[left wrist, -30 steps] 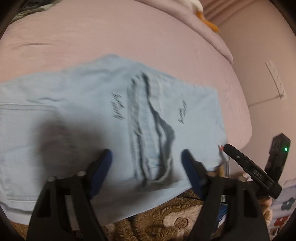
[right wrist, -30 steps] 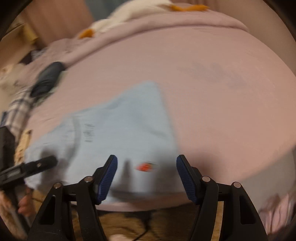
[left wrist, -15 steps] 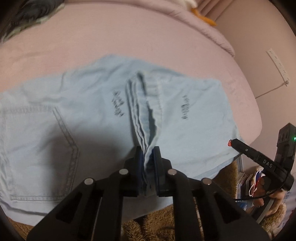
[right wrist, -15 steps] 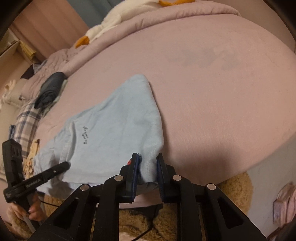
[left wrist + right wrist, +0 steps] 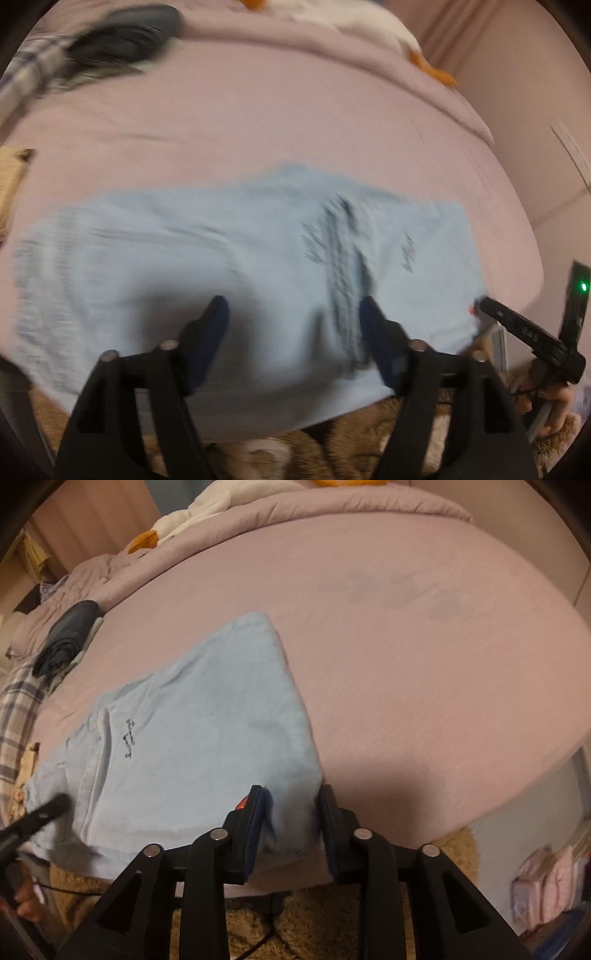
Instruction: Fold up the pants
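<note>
The light blue pants are lying folded across the lower centre of the frame, on the near edge of the pink bed sheet; the left view is motion-blurred. Your left gripper is standing with jaws spread wide over the fabric, holding nothing. Your right gripper is parted, its pads flanking the pants' near right corner without pinching it. A dark folded garment is sitting at upper left, by plaid cloth. A brown shaggy rug is showing below the bed edge.
</note>
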The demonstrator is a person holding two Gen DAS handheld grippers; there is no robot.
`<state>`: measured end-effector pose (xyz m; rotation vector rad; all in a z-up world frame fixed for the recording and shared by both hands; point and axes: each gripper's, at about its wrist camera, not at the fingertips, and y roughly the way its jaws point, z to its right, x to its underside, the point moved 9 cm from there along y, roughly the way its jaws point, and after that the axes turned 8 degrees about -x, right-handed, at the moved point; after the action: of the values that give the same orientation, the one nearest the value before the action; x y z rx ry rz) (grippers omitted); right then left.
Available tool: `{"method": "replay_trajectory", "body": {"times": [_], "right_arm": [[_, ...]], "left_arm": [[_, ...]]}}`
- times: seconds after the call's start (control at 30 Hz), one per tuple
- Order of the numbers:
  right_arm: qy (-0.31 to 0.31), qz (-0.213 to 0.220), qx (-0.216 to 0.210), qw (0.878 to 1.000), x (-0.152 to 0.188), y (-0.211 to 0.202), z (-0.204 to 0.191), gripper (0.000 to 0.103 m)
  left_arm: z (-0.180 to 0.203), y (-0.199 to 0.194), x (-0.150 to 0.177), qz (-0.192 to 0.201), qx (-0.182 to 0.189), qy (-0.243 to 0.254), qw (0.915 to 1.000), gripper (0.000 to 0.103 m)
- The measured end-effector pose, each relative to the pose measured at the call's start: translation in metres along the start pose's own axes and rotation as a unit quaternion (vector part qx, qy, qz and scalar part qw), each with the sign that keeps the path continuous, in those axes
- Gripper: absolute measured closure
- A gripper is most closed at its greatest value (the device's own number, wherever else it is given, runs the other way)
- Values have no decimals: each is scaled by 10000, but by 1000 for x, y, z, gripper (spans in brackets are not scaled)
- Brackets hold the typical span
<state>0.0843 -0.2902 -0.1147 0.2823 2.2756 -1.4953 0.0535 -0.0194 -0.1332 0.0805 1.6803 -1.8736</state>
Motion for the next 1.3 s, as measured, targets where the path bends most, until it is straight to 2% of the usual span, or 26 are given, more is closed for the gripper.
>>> {"method": "replay_trajectory", "body": {"times": [0.03, 0.1, 0.13, 0.23, 0.3, 0.47, 0.57, 0.67, 0.73, 0.77, 0.83, 0.97, 1.03, 1.23, 1.3], "right_arm": [[-52, 63, 65, 9999, -5, -1, -6, 52], [-166, 288, 39, 9994, -15, -10, -14, 34], [-225, 429, -60, 9988, -20, -15, -18, 30], [-417, 642, -273, 9967, -33, -23, -38, 29], [-574, 787, -376, 9945, -41, -25, -52, 28], [-842, 718, -561, 9923, -48, -8, -77, 28], [-954, 546, -640, 9919, -44, 1, -88, 28], [-1102, 387, -764, 9902, -33, 2, -99, 28], [-1165, 331, -767, 9897, -28, 2, -105, 28], [-1186, 309, -774, 9894, -25, -1, -102, 28], [-1180, 265, -791, 9895, -24, -1, -102, 27], [-1124, 160, -849, 9899, -22, 2, -101, 28], [-1084, 135, -853, 9903, -21, 4, -101, 28], [-1054, 26, -983, 9895, -13, 7, -105, 28], [-1036, -4, -999, 9896, -12, 8, -105, 28]], "left_arm": [[-16, -9, -5, 126, -99, -184, 9997, 23], [-41, -22, -10, 311, -246, -501, 9980, 21], [-58, -29, -11, 420, -368, -717, 9959, 17], [-102, -45, -12, 692, -701, -1313, 9864, 9], [-123, -45, -9, 725, -840, -1637, 9803, 7], [-172, -28, 23, 303, -1130, -2330, 9654, 7], [-185, -19, 35, 161, -926, -2650, 9597, 8], [-183, -6, 43, -79, -489, -2901, 9557, 10], [-181, -2, 43, -123, -483, -2943, 9544, 11], [-180, -3, 42, -71, -539, -2913, 9551, 12], [-176, -8, 38, -11, -688, -2852, 9560, 31], [-168, 1, 35, -62, -890, -2547, 9629, 32], [-167, 2, 34, -62, -947, -2497, 9637, 39], [-163, 4, 32, -51, -525, -2728, 9606, 66], [-159, 0, 31, -63, -420, -2777, 9597, 69]]}}
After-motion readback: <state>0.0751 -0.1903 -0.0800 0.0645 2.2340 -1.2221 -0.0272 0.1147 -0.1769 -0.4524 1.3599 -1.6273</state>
